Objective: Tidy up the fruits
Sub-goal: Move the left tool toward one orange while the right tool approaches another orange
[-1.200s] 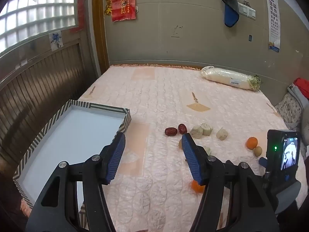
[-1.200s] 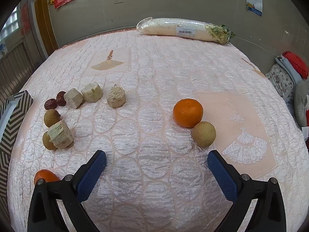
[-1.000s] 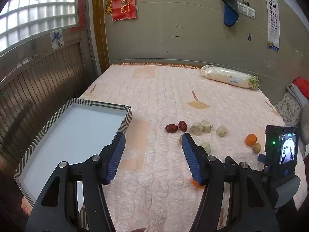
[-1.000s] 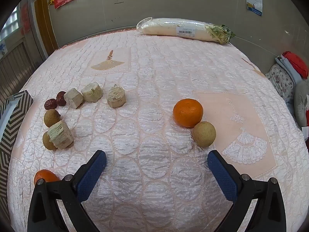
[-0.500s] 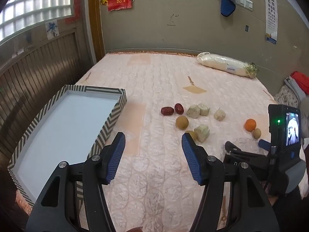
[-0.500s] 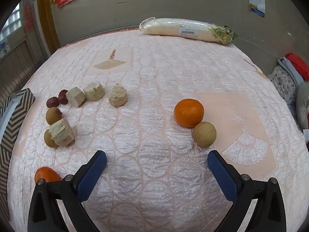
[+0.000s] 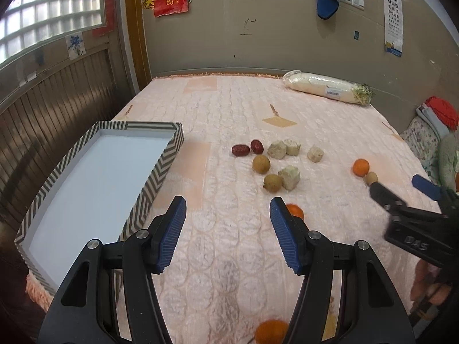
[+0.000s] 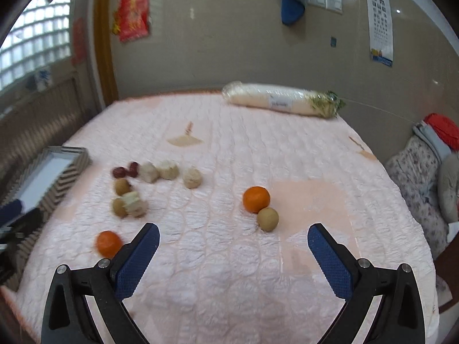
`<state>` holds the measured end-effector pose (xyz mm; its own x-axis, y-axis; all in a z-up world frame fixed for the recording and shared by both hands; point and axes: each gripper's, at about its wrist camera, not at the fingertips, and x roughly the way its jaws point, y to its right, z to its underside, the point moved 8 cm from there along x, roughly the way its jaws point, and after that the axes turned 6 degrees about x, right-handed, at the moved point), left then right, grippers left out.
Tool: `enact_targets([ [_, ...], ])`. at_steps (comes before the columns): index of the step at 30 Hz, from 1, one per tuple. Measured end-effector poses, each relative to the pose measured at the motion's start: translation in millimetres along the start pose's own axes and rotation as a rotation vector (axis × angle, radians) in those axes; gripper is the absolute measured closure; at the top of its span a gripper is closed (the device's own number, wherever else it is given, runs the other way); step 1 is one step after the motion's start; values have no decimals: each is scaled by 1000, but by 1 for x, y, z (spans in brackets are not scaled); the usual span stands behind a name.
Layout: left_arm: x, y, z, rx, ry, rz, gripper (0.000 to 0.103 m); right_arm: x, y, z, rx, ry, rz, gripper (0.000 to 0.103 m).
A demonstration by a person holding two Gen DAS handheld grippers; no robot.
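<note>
Fruits lie loose on a pink quilted bed: two red dates (image 7: pixel 246 148), two brown longans (image 7: pixel 261 164), pale cut cubes (image 7: pixel 289 177), an orange (image 7: pixel 361 167) with a longan (image 7: pixel 371 177) at the right, an orange (image 7: pixel 295 211) behind my left finger, and another orange (image 7: pixel 271 331) at the bottom edge. A striped tray (image 7: pixel 167 159) with a white floor sits at the left. My left gripper (image 7: pixel 228 229) is open and empty above the bed. My right gripper (image 8: pixel 233 253) is open and empty, short of the orange (image 8: pixel 256 199) and longan (image 8: pixel 267 219).
A wrapped white radish (image 7: pixel 327 87) lies at the bed's far edge by the wall. Folded clothes and a red item (image 7: pixel 439 120) are piled at the right. A wooden slatted wall (image 7: pixel 51 106) runs along the left. The right gripper (image 7: pixel 407 197) shows in the left wrist view.
Both grippers have pulled back and risen, so more of the bed shows. The right wrist view has tilted up toward the wall. Both stay open and empty.
</note>
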<state>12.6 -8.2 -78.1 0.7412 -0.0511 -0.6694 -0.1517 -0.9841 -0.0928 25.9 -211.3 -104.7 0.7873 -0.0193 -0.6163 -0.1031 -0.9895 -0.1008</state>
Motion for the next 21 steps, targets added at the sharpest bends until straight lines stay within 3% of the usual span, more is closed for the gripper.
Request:
enact_targets([
  [9, -9, 10, 33, 2, -40, 22, 42, -38, -3, 20, 18, 20, -86, 0],
  [21, -16, 24, 61, 24, -82, 48, 42, -41, -11, 43, 35, -17, -139, 0],
])
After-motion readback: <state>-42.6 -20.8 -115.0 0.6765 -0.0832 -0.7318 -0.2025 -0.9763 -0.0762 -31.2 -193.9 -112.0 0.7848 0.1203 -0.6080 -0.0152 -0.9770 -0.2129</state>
